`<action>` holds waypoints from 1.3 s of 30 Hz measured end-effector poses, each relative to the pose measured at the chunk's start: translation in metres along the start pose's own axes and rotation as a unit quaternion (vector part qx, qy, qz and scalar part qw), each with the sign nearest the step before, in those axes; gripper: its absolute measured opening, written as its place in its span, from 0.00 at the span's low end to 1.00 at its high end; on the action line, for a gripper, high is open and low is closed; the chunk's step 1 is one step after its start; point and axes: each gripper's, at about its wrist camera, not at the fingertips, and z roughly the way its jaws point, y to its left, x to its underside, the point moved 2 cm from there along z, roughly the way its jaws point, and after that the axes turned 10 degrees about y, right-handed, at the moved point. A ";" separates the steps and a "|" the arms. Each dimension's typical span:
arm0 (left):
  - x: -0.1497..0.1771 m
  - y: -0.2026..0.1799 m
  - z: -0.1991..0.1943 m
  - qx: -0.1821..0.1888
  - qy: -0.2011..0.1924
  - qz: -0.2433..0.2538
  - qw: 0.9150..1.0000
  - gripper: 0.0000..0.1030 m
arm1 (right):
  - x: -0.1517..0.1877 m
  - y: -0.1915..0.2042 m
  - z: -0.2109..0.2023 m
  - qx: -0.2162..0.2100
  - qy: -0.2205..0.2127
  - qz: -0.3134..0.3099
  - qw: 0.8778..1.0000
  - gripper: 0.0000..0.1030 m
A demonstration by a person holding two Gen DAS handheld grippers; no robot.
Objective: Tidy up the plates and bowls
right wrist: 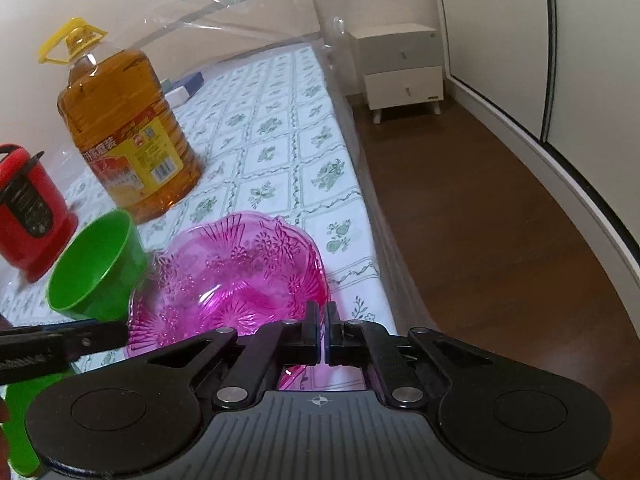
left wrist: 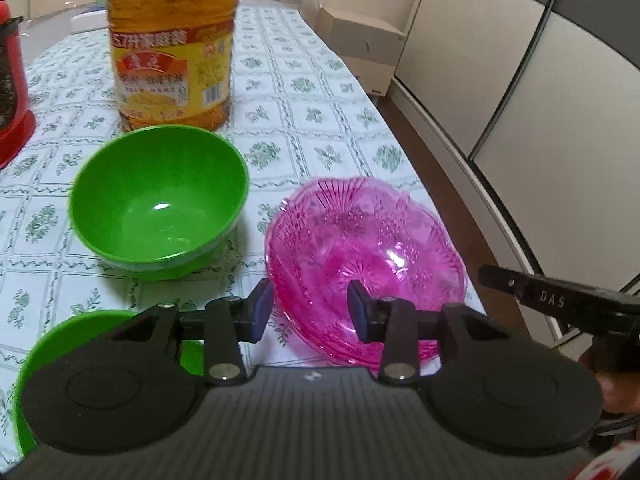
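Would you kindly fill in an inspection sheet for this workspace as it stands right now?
Surface: table under a white tablecloth printed with green flowers.
Job's things: upright green bowl; pink transparent dish beside it, apart; a second green dish at the near left, mostly hidden.
Clutter: large oil bottle with yellow handle behind the bowl; red appliance at the left; small box farther back.
Grippers: left hand-held gripper open, straddling the pink dish's near rim; right hand-held gripper shut on that rim.
Cables: nothing seen.
Surroundings: white nightstand, brown wood floor, white wardrobe doors.
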 end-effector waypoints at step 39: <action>0.168 -0.033 -0.120 0.034 -0.041 0.033 0.998 0.55 | 0.179 -0.003 -0.151 0.016 -0.008 0.059 0.998 0.37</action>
